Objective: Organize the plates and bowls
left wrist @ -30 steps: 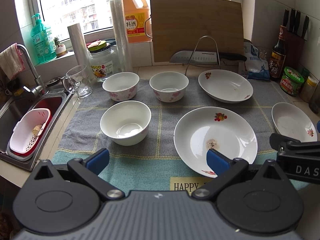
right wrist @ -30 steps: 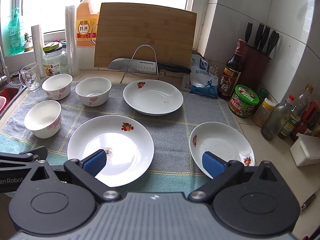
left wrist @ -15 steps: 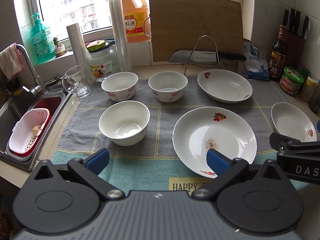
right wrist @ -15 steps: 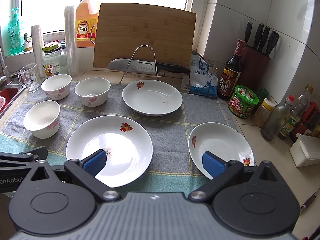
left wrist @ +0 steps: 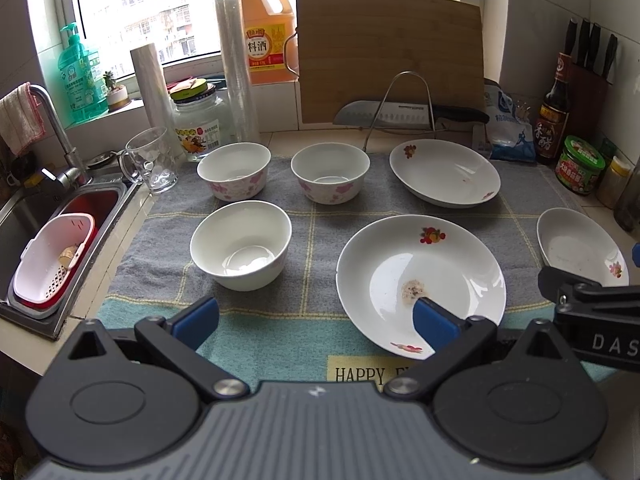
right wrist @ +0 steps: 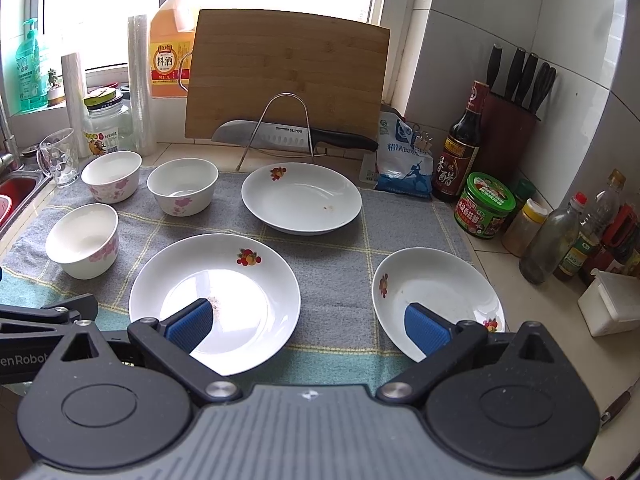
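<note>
Three white floral bowls stand on the grey mat: the near bowl (left wrist: 241, 244) (right wrist: 83, 240), the back left bowl (left wrist: 233, 170) (right wrist: 111, 176) and the back middle bowl (left wrist: 330, 172) (right wrist: 183, 191). Three white plates lie to their right: the large plate (left wrist: 420, 280) (right wrist: 214, 300), the far plate (left wrist: 445, 171) (right wrist: 301, 203) and the small right plate (left wrist: 580, 246) (right wrist: 438, 298). My left gripper (left wrist: 316, 320) is open, low over the mat's front edge, holding nothing. My right gripper (right wrist: 308, 324) is open too, between the large and small plates.
A sink (left wrist: 24, 216) with a pink strainer basket (left wrist: 52, 260) lies left. A glass mug (left wrist: 150, 160), a jar, rolls and an oil jug line the back. A cutting board (right wrist: 286, 76), a knife (right wrist: 296, 136), sauce bottles (right wrist: 460, 148) and jars crowd the back and right.
Both views have shifted very slightly; the dishes sit a little further left in frame. Nothing was grasped or moved on the mat.
</note>
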A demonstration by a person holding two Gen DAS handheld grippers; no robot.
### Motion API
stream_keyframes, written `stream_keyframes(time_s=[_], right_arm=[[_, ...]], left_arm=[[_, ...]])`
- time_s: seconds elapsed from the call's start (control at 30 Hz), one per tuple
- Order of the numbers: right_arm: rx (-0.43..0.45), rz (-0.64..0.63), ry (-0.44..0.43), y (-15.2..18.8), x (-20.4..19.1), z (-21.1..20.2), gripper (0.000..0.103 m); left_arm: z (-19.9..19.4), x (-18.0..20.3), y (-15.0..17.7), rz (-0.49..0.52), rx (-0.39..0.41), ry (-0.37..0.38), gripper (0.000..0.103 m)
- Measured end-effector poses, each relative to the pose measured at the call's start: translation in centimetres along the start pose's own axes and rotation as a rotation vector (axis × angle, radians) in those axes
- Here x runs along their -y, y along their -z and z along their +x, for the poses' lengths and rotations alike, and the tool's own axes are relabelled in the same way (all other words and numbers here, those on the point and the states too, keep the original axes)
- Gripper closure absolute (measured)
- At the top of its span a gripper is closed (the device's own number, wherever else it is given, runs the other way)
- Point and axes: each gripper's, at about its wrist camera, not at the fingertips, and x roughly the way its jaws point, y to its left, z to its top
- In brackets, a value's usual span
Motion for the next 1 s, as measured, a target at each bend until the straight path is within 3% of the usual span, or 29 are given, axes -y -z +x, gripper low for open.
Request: stream_keyframes(time_s=[0.43,0.53,1.0], right_arm=[[0.068,0.002,-0.065,-0.3,2.3,-0.1,0.000],[0.091,-0.004,-0.090,-0.2,3.1,0.1,0.000],[0.156,-0.016,-0.114,1.5,10.7,1.4,0.000]], left_arm=[[0.3,1.2,-1.0,-0.016,0.037,0.083,0.001],[0.5,1.2,-1.3,-0.021,0.055,0.138,0.001],[2.0,6.4,-2.9,0.050,0.047,0.265,0.001]])
